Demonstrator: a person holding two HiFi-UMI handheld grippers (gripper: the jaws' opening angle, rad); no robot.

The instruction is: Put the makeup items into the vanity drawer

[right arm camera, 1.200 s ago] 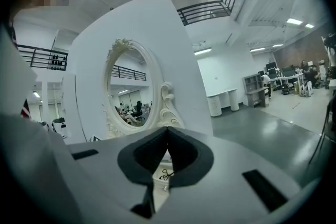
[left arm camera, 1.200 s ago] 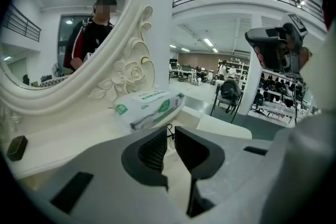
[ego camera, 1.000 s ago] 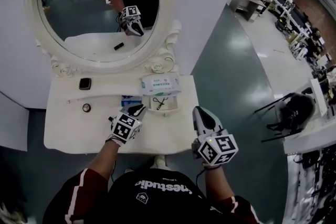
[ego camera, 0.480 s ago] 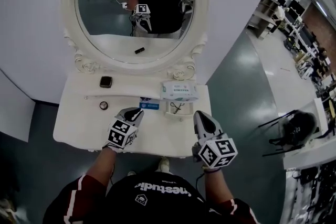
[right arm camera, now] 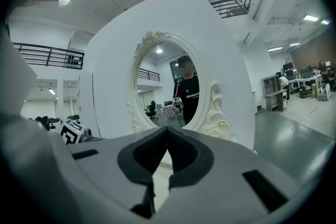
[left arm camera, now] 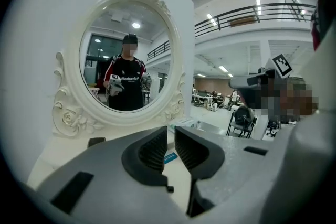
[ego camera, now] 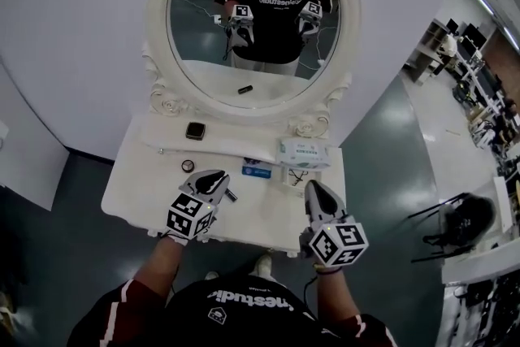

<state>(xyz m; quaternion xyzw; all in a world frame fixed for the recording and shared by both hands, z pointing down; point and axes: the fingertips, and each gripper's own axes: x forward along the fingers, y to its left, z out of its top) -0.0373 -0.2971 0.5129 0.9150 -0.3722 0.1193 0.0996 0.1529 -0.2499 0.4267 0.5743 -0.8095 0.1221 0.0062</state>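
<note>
On the white vanity (ego camera: 138, 183) lie a black square compact (ego camera: 195, 131), a small round pot (ego camera: 188, 166), a thin stick (ego camera: 175, 150) and a blue-labelled item (ego camera: 257, 170). A small open drawer (ego camera: 295, 177) under the tissue pack holds a black thing. My left gripper (ego camera: 218, 177) hovers over the tabletop's front middle, its jaws (left arm camera: 170, 136) a narrow gap apart with nothing between them. My right gripper (ego camera: 315, 189) hangs over the front right corner, and its tips (right arm camera: 167, 134) meet, empty.
A large oval mirror (ego camera: 253, 20) in an ornate white frame stands at the back and reflects the person and both grippers. A white tissue pack (ego camera: 305, 152) lies at the back right. Grey floor surrounds the vanity, with office furniture (ego camera: 455, 223) far right.
The view has swung so the whole mirror shows. My left gripper has drawn back from the blue-labelled item toward the front edge. The right gripper now sits over the table's corner.
</note>
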